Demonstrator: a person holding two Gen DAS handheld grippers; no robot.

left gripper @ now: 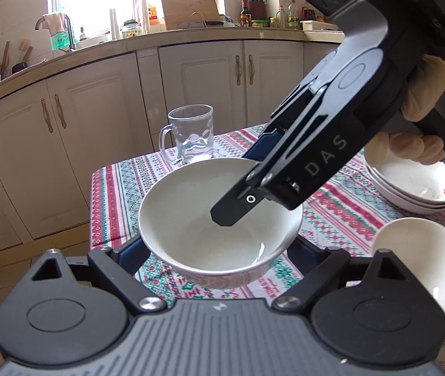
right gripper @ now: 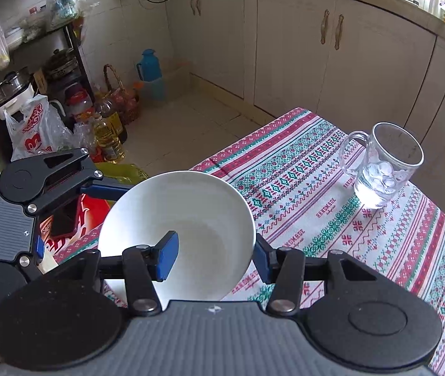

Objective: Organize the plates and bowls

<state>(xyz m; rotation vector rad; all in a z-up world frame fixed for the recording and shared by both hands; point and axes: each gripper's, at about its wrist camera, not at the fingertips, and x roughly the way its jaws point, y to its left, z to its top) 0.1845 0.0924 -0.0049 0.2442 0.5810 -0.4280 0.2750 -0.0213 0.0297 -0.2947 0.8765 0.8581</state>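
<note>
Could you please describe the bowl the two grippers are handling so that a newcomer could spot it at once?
Start at the table under the patterned red-and-green tablecloth, with a glass mug near its far edge. In front of the mug is a white bowl. Unlike the other white bowl and the stacked plates, the right gripper straddles its rim, one finger inside.
</note>
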